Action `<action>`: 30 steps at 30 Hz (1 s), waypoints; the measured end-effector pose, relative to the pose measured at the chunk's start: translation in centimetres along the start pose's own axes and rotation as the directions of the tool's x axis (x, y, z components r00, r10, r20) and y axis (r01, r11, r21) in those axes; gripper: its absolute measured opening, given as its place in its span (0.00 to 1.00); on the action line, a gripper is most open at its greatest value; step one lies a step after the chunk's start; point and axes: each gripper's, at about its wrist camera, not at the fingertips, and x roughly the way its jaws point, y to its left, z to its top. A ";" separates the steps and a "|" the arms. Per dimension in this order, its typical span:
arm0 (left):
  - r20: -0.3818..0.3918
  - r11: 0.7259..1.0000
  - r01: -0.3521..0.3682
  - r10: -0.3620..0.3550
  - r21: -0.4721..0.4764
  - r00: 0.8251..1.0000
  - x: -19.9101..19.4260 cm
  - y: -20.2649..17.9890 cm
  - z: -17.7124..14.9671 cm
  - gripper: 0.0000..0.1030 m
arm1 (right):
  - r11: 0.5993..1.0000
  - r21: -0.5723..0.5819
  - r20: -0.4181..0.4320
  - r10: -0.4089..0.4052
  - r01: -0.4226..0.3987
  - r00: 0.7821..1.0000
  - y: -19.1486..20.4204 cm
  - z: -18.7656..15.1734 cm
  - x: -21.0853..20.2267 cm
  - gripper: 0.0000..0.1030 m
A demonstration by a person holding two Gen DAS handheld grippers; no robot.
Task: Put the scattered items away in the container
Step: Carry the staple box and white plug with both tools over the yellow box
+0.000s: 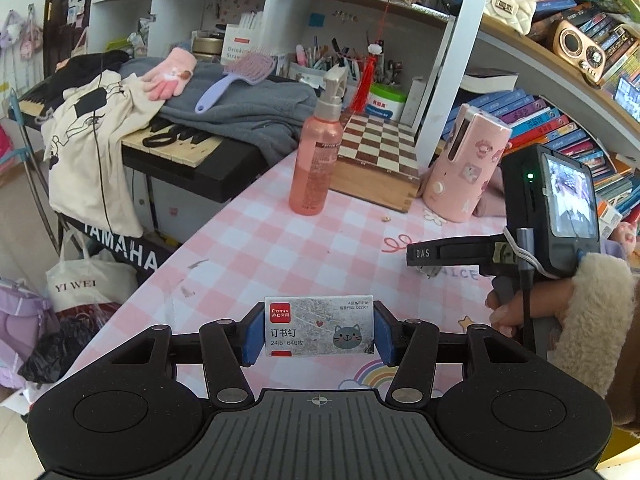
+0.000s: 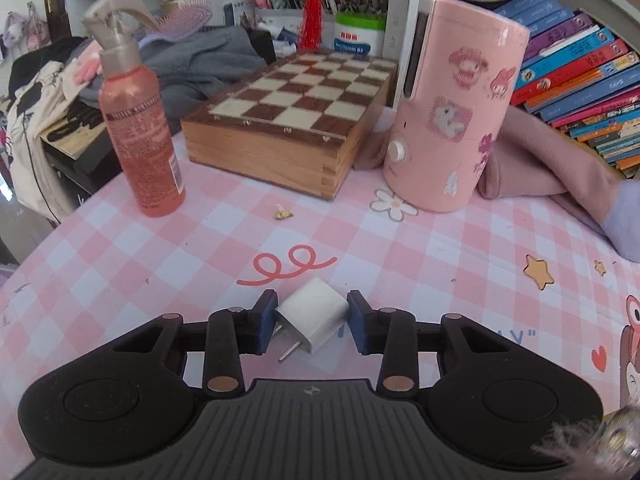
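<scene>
My left gripper [image 1: 319, 334] is shut on a grey staple box [image 1: 319, 326] with a red Comix logo and a cat picture, held just above the pink checked tablecloth [image 1: 280, 248]. My right gripper [image 2: 312, 322] is around a white plug adapter [image 2: 314, 314] whose metal prongs point toward me; both blue pads touch its sides. The right gripper also shows in the left wrist view [image 1: 424, 254], to the right of the staple box. No container for the items is identifiable in either view.
A pink spray bottle [image 2: 140, 128], a wooden chessboard box [image 2: 288, 120] and a pink cylindrical appliance [image 2: 452, 108] stand at the back of the table. A small scrap [image 2: 283, 212] lies mid-table. Pink cloth [image 2: 536, 160] and books [image 2: 580, 76] are at right. A keyboard [image 1: 172, 140] stands left.
</scene>
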 end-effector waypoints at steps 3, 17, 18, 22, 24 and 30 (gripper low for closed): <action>0.012 1.000 0.011 -0.011 0.012 1.000 -0.4 -0.2 0.2 0.51 | 1.000 0.014 0.022 0.005 -0.006 1.000 -0.2 0.1 -1.4 0.35; 0.058 0.990 0.123 -0.127 0.069 0.990 -3.9 -2.1 0.4 0.51 | 0.998 0.070 0.090 -0.001 -0.005 0.996 -1.6 -1.7 -10.2 0.35; 0.062 0.988 0.132 -0.137 0.075 0.989 -4.3 -2.3 0.4 0.51 | 0.997 0.076 0.096 -0.003 -0.004 0.995 -1.6 -1.9 -10.9 0.35; 0.082 0.982 0.163 -0.171 0.097 0.982 -5.9 -3.0 0.0 0.51 | 0.995 0.096 0.124 -0.009 -0.003 0.992 -1.7 -2.7 -13.6 0.35; 0.089 0.979 0.173 -0.183 0.109 0.979 -6.6 -3.3 -0.2 0.51 | 0.995 0.104 0.138 -0.012 -0.002 0.990 -1.7 -3.2 -14.9 0.35; 0.131 0.974 0.198 -0.212 0.115 0.968 -9.5 -3.3 -0.7 0.51 | 0.992 0.130 0.170 -0.022 -0.001 0.985 -1.5 -5.3 -19.2 0.35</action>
